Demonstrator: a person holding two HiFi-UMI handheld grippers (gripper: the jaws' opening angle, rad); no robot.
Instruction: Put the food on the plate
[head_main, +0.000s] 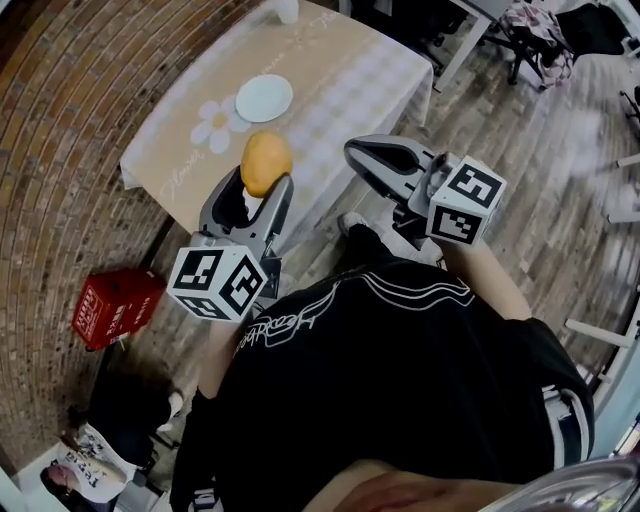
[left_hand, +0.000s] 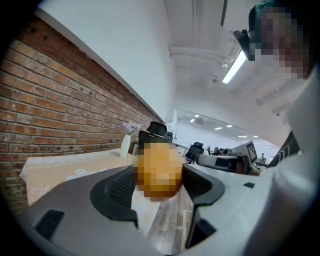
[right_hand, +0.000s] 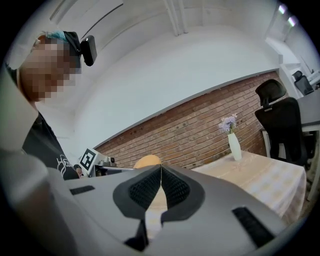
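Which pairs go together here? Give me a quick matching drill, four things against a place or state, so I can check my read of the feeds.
Things:
1. left tool
2. right tool
3. plate
4. red box

Places or states:
A. on the floor, off the table
B. shut, nothing between the jaws
C. shut on the yellow-orange food
D. on the table, nothing on it

Pairs: 1-C, 2-B, 3-D, 4-A
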